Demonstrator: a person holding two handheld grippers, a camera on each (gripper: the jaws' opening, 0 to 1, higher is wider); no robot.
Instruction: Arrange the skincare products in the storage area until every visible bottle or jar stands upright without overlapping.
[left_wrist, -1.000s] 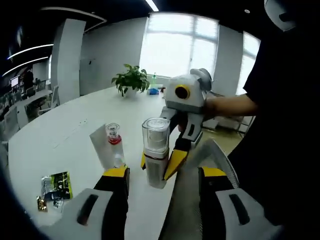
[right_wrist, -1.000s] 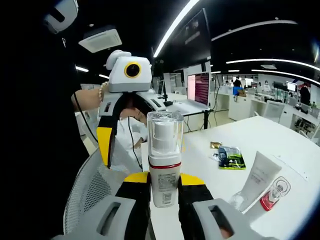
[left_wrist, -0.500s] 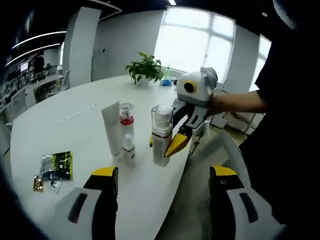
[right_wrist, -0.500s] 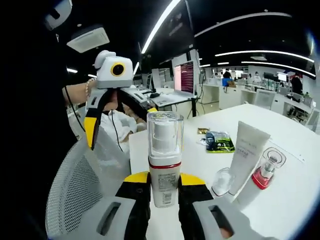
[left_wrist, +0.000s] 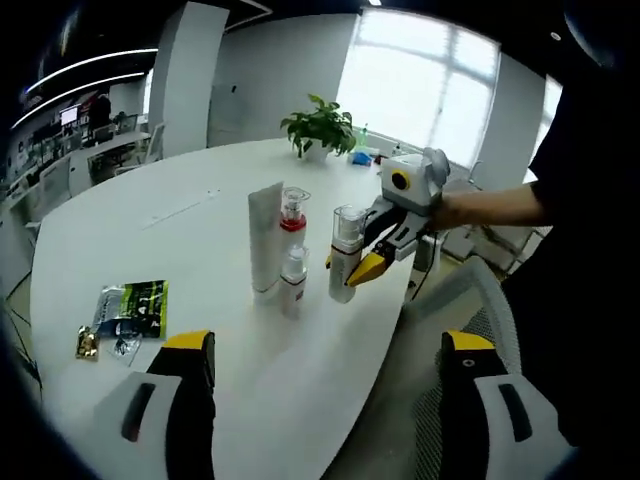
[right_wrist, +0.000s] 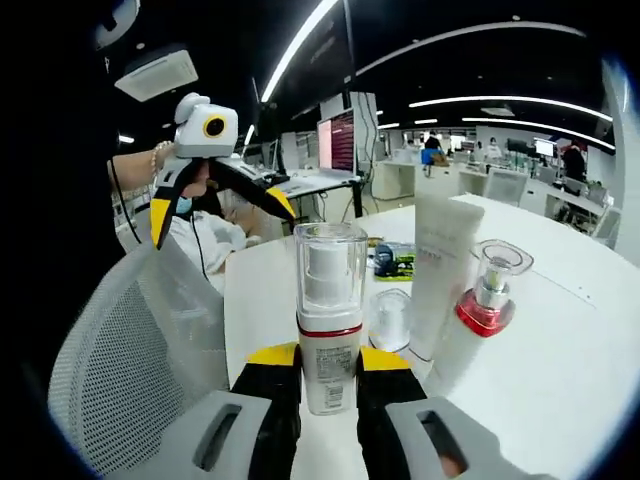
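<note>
In the left gripper view, my left gripper (left_wrist: 325, 400) is spread wide and carries nothing, held back off the near edge of the counter (left_wrist: 150, 230), I judge to leave room for the other hand. Across from it my right gripper (left_wrist: 372, 262) pinches a spray bottle (left_wrist: 345, 255) upright near the counter's right edge, just beside the group it should join. That group counts three: one white tube (left_wrist: 265, 240) standing on its cap, one red-collared bottle (left_wrist: 292, 215) and one small bottle (left_wrist: 293, 280) in front of it. A green packet (left_wrist: 135, 308) lies flat toward the left edge, well apart, and a potted plant (left_wrist: 320, 125) sits at the far edge.

In the right gripper view, my right gripper (right_wrist: 328, 375) is pressed onto the spray bottle (right_wrist: 329, 320) at its label, low enough to keep it vertical. Beside it stand the small bottle (right_wrist: 388, 320), the tube (right_wrist: 440, 265) and the red-collared bottle (right_wrist: 480, 310), none overlapping. So four products, all upright. My left gripper (right_wrist: 215, 200) hangs open above a mesh chair (right_wrist: 130, 340).
</note>
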